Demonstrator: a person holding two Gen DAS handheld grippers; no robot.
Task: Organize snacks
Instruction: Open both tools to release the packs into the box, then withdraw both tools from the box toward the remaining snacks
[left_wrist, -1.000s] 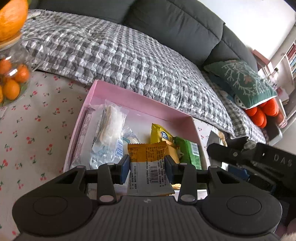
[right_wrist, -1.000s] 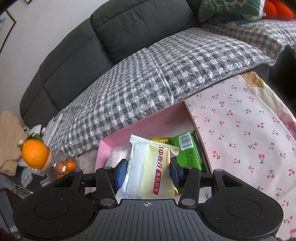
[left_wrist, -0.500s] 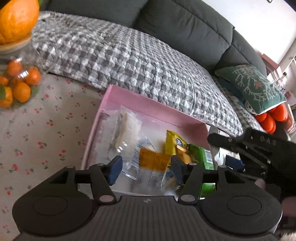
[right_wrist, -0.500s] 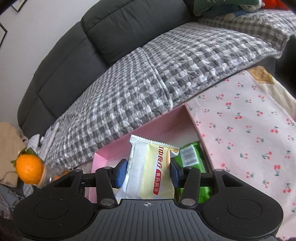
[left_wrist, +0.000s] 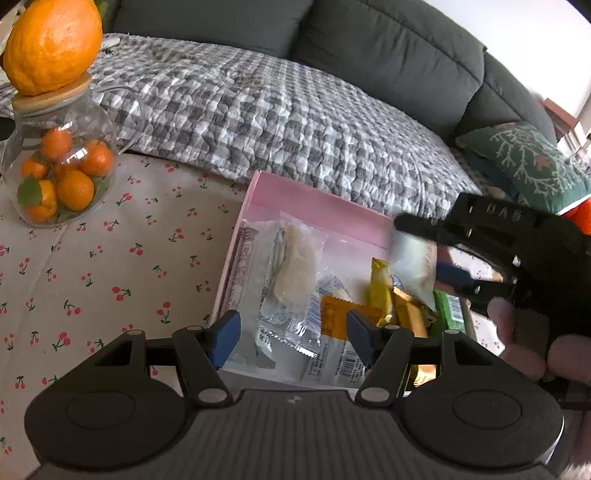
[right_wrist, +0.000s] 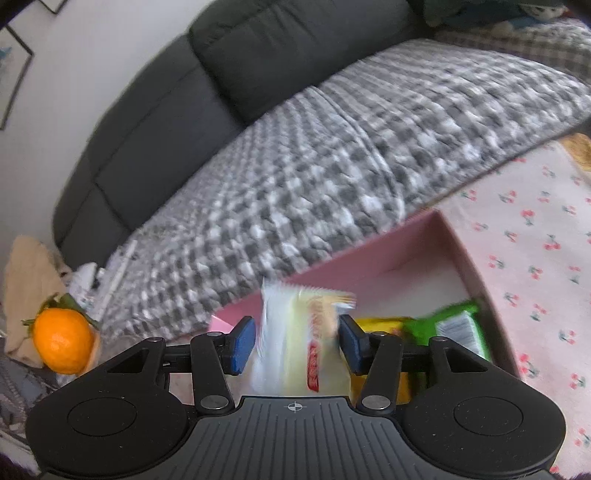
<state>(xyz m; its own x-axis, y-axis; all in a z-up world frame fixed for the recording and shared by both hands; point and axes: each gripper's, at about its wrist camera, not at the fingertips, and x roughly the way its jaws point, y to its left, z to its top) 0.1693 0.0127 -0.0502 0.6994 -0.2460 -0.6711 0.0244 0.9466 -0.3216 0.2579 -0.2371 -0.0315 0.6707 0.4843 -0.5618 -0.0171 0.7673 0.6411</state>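
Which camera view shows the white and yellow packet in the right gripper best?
The right wrist view: the white and yellow packet fills the space between the right gripper fingers, front side visible, though blurred. The left wrist view shows the same packet only from the side, pale and smeared, above the pink box.

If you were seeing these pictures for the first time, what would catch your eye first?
The pink box of snacks sits mid-table on the cherry-print cloth, in front of the grey sofa. The right tool hovers over it, shut on a pale packet. Far left, a big orange tops a glass jar of small ones.
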